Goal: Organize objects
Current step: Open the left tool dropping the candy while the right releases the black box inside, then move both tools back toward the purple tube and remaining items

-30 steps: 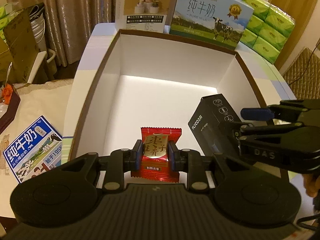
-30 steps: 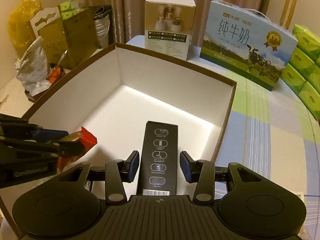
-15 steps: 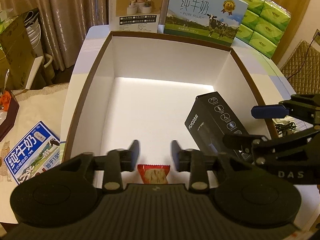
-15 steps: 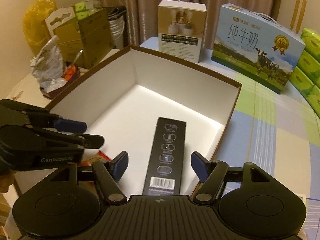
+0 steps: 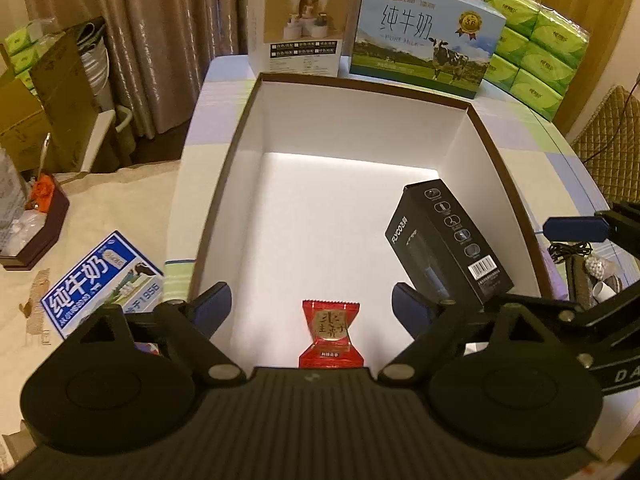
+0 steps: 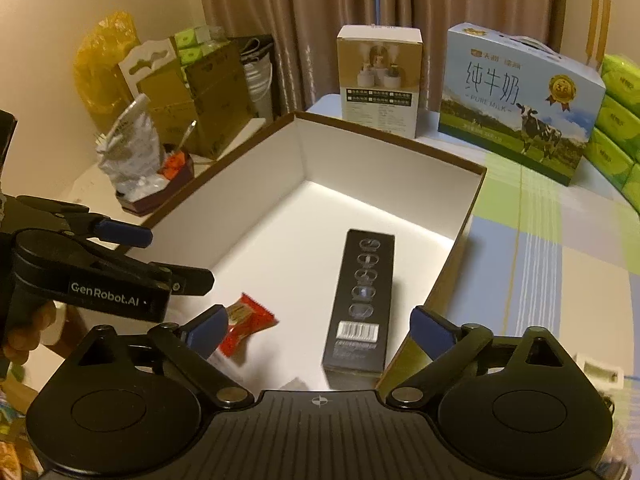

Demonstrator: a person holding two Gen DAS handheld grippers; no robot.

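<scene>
Left wrist view: left gripper (image 5: pixel 310 306) jaws opening, spread wide, touching nothing; red candy (image 5: pixel 330 334), pinched a second ago, lies at the box's (image 5: pixel 224 184) near edge; right gripper (image 6: pixel 318 328) jaws opening, clear of the black carton (image 6: pixel 362 304) by the right wall; far half bare.

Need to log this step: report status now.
Left gripper and right gripper opening, nothing held. Red candy wrapper and long black carton lie inside white open box. Nothing in the way.
</scene>
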